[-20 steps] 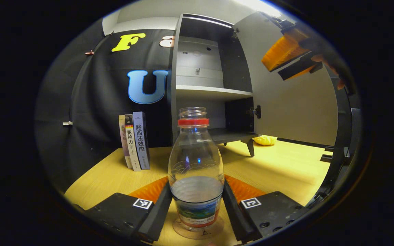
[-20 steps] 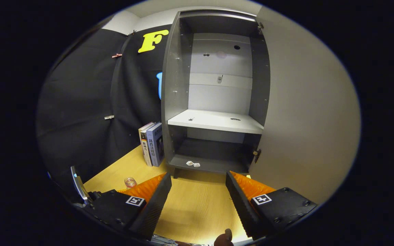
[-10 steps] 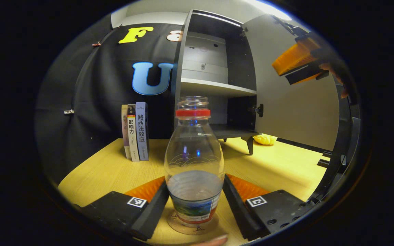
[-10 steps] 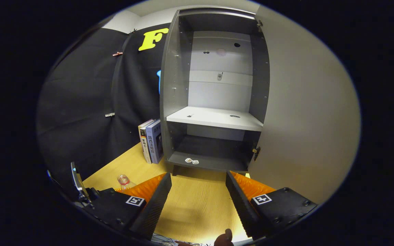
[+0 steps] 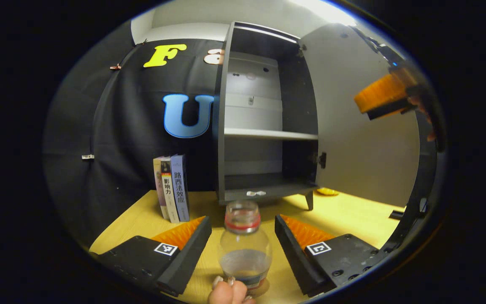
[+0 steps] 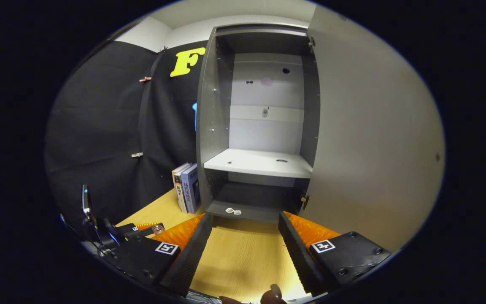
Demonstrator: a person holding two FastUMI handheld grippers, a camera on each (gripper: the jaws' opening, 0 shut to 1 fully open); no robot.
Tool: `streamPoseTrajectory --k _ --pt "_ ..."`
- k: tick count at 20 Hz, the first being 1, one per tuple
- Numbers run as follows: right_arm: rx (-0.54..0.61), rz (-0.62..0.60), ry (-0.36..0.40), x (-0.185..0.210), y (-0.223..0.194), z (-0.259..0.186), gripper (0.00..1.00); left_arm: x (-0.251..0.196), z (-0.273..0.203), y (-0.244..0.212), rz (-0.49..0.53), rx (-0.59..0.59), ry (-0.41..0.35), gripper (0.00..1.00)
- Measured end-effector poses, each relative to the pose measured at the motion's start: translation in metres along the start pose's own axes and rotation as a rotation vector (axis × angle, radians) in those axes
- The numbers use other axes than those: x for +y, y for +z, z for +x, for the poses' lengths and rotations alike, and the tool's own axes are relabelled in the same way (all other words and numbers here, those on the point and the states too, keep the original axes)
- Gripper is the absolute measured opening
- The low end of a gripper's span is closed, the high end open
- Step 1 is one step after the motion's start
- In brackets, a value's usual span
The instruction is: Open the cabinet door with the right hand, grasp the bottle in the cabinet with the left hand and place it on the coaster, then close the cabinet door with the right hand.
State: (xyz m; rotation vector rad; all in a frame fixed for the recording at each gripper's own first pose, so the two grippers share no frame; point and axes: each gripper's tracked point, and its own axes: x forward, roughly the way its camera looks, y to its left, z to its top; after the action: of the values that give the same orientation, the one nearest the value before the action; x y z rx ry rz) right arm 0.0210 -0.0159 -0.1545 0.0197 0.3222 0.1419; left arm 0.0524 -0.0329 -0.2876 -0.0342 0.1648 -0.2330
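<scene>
Left gripper view — bottle (image 5: 244, 249) label unreadable, book spines (image 5: 172, 194) Chinese-lettered.

A recording booth staged as a small home corner. Black cloth (image 6: 99, 126) hangs as the back wall, pinned with clips. A grey cabinet (image 5: 264, 122) with an open door (image 6: 365, 139) and one shelf stands on a light wooden surface (image 5: 344, 211), with three upright books (image 5: 171, 188) beside it.

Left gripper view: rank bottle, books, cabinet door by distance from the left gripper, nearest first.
From the left gripper:
1. bottle, standing between its open fingers, untouched.
2. books, upright, ahead to the left by the cloth wall.
3. cabinet door, swung open, ahead to the right.
</scene>
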Motion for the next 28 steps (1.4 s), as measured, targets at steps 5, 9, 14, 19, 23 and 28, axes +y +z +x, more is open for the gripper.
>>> streamPoseTrajectory --k 5,9,14,19,23,28 --pt "-0.053 -0.022 -0.079 -0.03 0.031 -0.044 0.98 -0.021 -0.006 0.085 0.007 -0.041 -0.054 0.95" --pt "-0.113 0.005 -0.17 -0.062 0.053 -0.082 0.94 -0.069 -0.019 0.123 0.045 -0.015 -0.157 0.9" --pt "-0.158 0.056 -0.274 -0.102 0.064 -0.135 0.94 -0.142 -0.024 0.155 0.034 -0.014 -0.27 0.9" --pt "-0.181 0.072 -0.383 -0.155 0.066 -0.183 0.94 -0.207 -0.015 0.168 0.027 -0.023 -0.403 0.9" --pt "-0.232 0.061 -0.448 -0.203 0.082 -0.199 0.94 -0.24 -0.007 0.179 0.057 -0.05 -0.457 0.9" --pt "-0.231 0.024 -0.377 -0.225 0.089 -0.172 0.98 -0.256 0.004 0.188 0.036 -0.052 -0.46 0.9"
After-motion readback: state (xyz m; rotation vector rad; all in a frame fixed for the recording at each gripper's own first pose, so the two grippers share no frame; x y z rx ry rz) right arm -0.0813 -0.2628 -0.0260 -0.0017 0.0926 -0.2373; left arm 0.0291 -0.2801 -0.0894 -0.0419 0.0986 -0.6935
